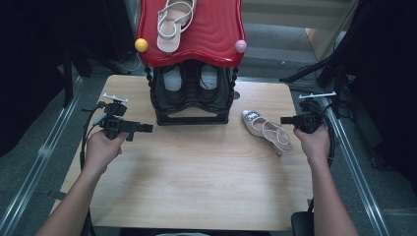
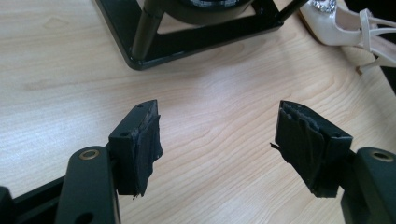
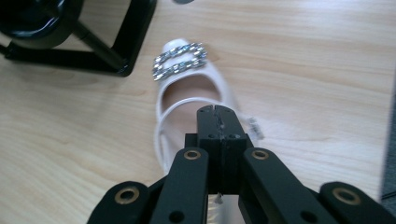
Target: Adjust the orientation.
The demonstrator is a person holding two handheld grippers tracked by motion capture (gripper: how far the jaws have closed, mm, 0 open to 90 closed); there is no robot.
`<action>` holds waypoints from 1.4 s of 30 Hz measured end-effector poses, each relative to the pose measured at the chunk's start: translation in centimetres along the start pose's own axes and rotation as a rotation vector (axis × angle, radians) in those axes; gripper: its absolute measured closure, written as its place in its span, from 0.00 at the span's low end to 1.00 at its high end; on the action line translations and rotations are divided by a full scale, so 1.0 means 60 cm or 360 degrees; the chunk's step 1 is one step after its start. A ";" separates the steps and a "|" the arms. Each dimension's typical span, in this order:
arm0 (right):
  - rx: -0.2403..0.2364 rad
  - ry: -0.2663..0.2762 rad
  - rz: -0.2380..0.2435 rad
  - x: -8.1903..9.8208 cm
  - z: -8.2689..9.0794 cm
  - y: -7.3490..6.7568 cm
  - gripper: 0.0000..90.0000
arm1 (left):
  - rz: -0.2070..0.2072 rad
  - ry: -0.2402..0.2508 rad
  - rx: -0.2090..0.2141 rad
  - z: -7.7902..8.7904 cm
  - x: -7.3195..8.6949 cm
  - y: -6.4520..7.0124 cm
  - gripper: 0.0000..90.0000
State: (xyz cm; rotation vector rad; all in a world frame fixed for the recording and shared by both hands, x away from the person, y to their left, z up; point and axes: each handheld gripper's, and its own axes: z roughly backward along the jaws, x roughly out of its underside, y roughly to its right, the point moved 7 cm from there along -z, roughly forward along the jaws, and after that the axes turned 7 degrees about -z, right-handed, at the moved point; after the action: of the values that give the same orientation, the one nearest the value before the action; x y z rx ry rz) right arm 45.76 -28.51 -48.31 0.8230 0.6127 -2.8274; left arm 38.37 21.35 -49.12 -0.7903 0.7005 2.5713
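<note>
Pale wood table (image 1: 196, 167) fills frame centre, dark floor around it. Left of centre: left gripper (image 1: 146, 128), jaws spread wide, nothing between them, held above bare wood. Upper centre: black shoe rack (image 1: 192, 105) with red top shelf (image 1: 216, 34) carrying one white sandal (image 1: 173, 24). Right of centre: white heeled sandal (image 1: 268, 130) with rhinestone buckle on the table. Far right: right gripper (image 1: 284, 119), jaws pressed together, tips just beside the sandal's straps; no grip visible.

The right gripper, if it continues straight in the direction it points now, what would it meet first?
Probably the white heeled sandal on the table. The right gripper, jaws shut, points along the sandal toward its jewelled buckle. The height above the sandal is unclear, so it might pass over it.
</note>
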 end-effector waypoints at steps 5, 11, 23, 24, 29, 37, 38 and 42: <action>0.0046 -0.0063 -0.0042 0.013 -0.028 0.028 1.00 | 0.0007 0.0008 0.0013 -0.004 0.008 0.001 0.35; 0.0097 -0.0084 -0.0090 0.037 -0.055 0.053 1.00 | 0.0003 0.0003 0.0010 -0.010 0.018 0.001 0.35; 0.0123 -0.0151 -0.0140 0.075 -0.067 0.066 1.00 | -0.0001 -0.0004 0.0046 -0.020 0.026 0.005 0.35; 0.0118 -0.0153 -0.0131 0.077 -0.068 0.066 1.00 | 0.0002 -0.0003 0.0047 -0.021 0.027 0.005 0.35; 0.0083 -0.0165 -0.0168 0.090 -0.066 0.056 1.00 | 0.0000 -0.0019 0.0049 -0.025 0.029 0.006 0.35; 0.0085 -0.0178 -0.0177 0.106 -0.064 0.042 1.00 | -0.0022 -0.0036 0.0058 -0.031 0.030 0.010 0.35; 0.0084 -0.0174 -0.0165 0.108 -0.064 0.041 1.00 | -0.0019 -0.0034 0.0056 -0.033 0.029 0.010 0.35; 0.0098 -0.0151 -0.0157 0.108 -0.062 0.039 1.00 | -0.0029 -0.0036 0.0064 -0.035 0.028 0.013 0.35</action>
State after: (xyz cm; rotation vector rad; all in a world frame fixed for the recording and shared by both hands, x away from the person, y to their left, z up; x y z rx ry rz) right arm 42.65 -29.18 -55.51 0.6813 0.5703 -2.9684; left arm 37.60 19.89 -51.34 -0.7504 0.7328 2.5377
